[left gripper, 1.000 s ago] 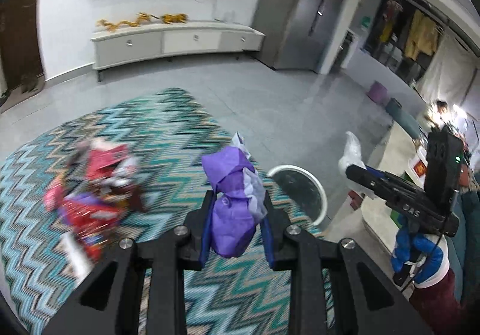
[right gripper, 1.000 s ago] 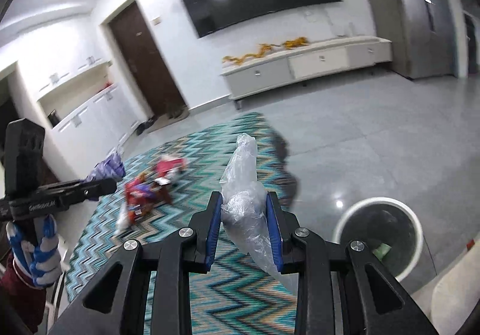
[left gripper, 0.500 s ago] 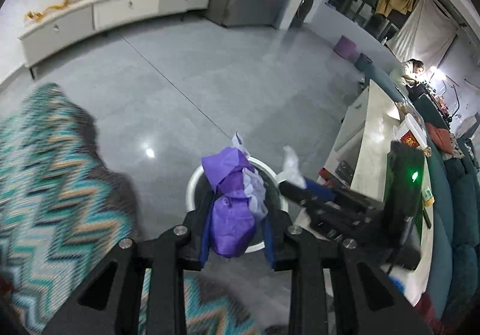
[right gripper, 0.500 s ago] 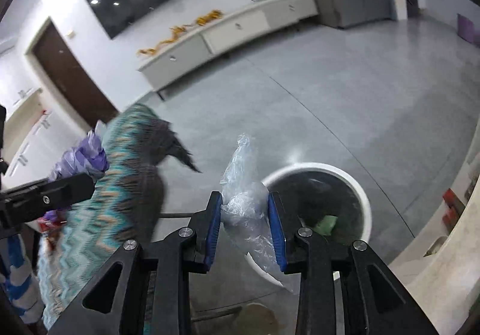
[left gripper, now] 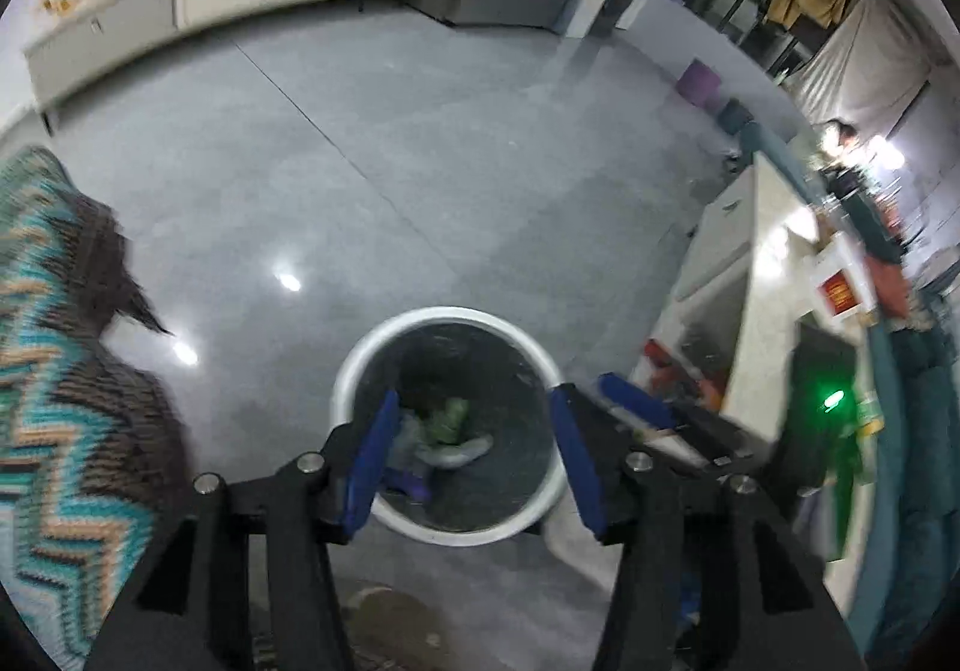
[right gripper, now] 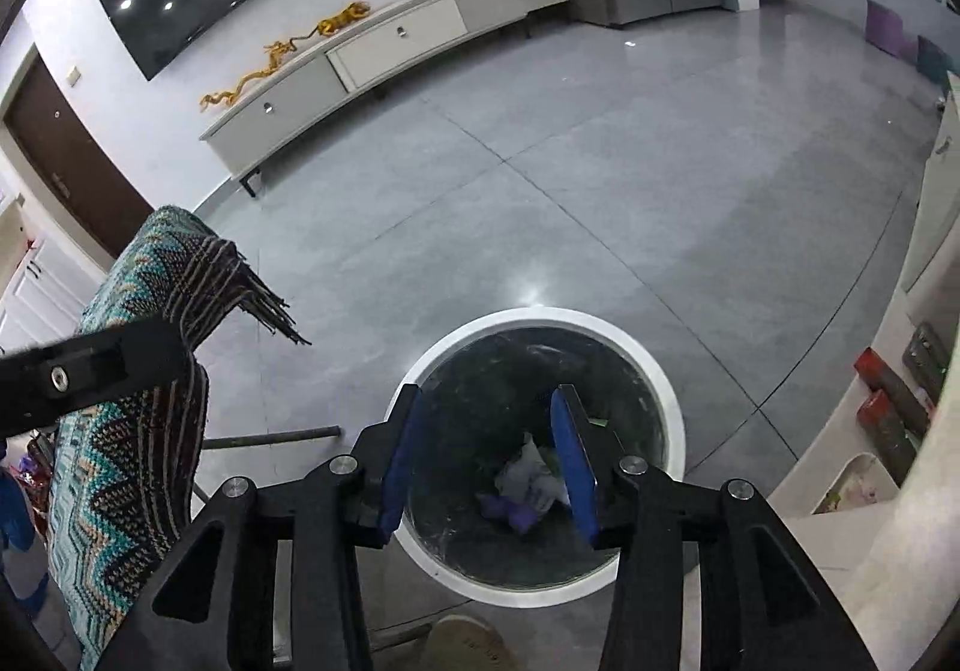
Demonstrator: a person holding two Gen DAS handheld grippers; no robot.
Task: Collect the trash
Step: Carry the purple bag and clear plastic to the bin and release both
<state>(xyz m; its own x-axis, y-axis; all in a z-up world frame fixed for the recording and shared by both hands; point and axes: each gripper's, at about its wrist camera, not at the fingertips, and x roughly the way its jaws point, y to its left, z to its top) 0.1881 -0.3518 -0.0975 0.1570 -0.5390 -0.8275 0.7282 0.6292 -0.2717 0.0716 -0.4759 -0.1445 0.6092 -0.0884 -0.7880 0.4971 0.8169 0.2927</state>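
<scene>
A white-rimmed trash bin (left gripper: 447, 315) (right gripper: 540, 315) with a black liner stands on the grey floor right below both grippers. My left gripper (left gripper: 474, 461) hangs over it with its jaws opening and nothing between the blue pads. The purple wrapper (left gripper: 408, 484) (right gripper: 510, 514) lies at the bottom of the bin beside a clear plastic bag (right gripper: 531, 476) (left gripper: 459, 452) and a green scrap (left gripper: 449, 414). My right gripper (right gripper: 487, 461) is also above the bin, its jaws opening and empty; one of its blue fingers (left gripper: 636, 407) shows in the left wrist view.
A zigzag rug (left gripper: 54, 371) (right gripper: 132, 431) with a fringed edge lies left of the bin. A pale counter (left gripper: 756, 311) stands close on the right, with a person (left gripper: 840, 137) behind it. A long white cabinet (right gripper: 390, 47) lines the far wall. A thin stick (right gripper: 270, 437) lies on the floor.
Both grippers swung from the rug to above the bin and dipped down. Their jaws opened; the purple wrapper and the clear bag left them and now lie in the bin.
</scene>
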